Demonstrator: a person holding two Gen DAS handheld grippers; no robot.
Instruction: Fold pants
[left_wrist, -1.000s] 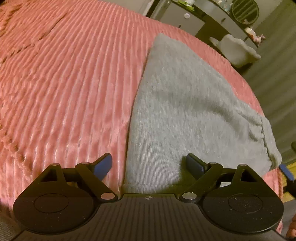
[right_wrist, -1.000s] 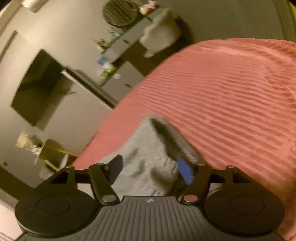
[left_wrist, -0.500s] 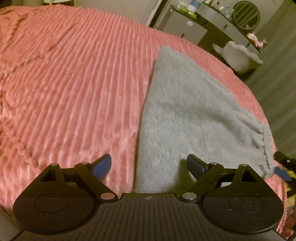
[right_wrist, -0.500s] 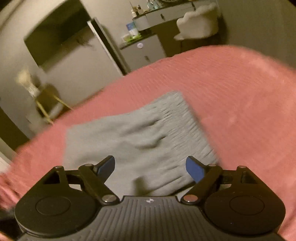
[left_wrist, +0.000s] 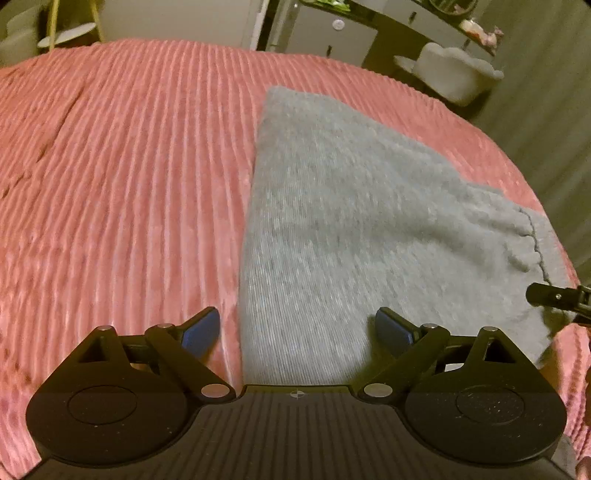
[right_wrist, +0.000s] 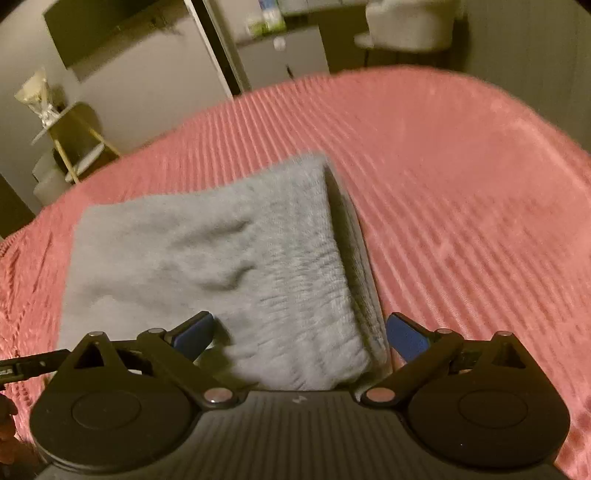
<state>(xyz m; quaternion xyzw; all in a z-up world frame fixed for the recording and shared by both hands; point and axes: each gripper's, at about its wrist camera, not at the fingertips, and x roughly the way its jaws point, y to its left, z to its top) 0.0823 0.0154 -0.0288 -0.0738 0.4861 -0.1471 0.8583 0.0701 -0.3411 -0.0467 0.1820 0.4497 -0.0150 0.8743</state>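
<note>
Grey knit pants, soft and fuzzy, folded into a flat wedge on a pink ribbed plush bedspread. From the left wrist view, narrowing toward a corner at 12 o'clock, with a long straight folded edge down the 9 o'clock side and a gathered elastic waistband with dark stitching at 3 o'clock. From the right wrist view, lying as a rough rectangle, waistband ribbing running along the 3 o'clock edge, stacked layers showing there as a dark shadowed fold; a few shallow wrinkles near the middle, otherwise smooth. Slightly blurred in both views.

Left gripper spread wide, blue pads apart, the 9 o'clock pad over bare bedspread just beside the straight edge, the 3 o'clock pad over grey cloth; nothing pinched. Right gripper with jaws just opened further, now released and wide, the 9 o'clock pad over the cloth and the 3 o'clock pad just past the waistband edge over pink; cloth between the pads but not pressed by them.

Black tip of the other gripper poking in at 3 o'clock of the left view and at 9 o'clock of the right view.

Beyond the bed at 12 o'clock, a white fluffy chair and a pale cabinet; at 10 o'clock in the right view, a gold-legged side table.
</note>
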